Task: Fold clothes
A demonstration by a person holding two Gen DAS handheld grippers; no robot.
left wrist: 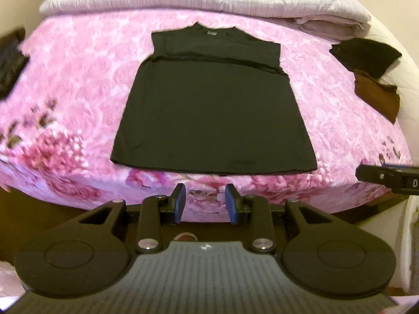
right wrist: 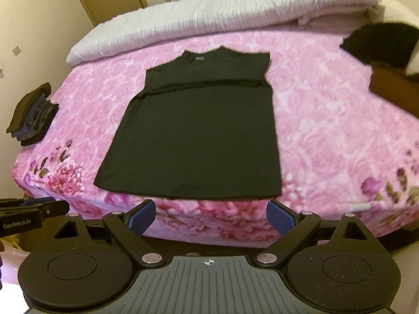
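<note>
Pink bedspread [left wrist: 78,83] bears black shirt [left wrist: 209,110] beyond left gripper [left wrist: 205,201] (parted, empty).

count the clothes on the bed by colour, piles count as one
Black: 2, the black shirt laid flat and a black garment at the right edge
Brown: 1, a brown garment beside it
Mixed dark stack at the left edge: 1
Total: 4

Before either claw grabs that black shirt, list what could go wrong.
1. The black shirt hem lies flat on the plush pink blanket; the left claw or right claw, both open and empty, may pinch blanket too.
2. The sleeves look tucked in; an uneven lift could undo them.
</note>
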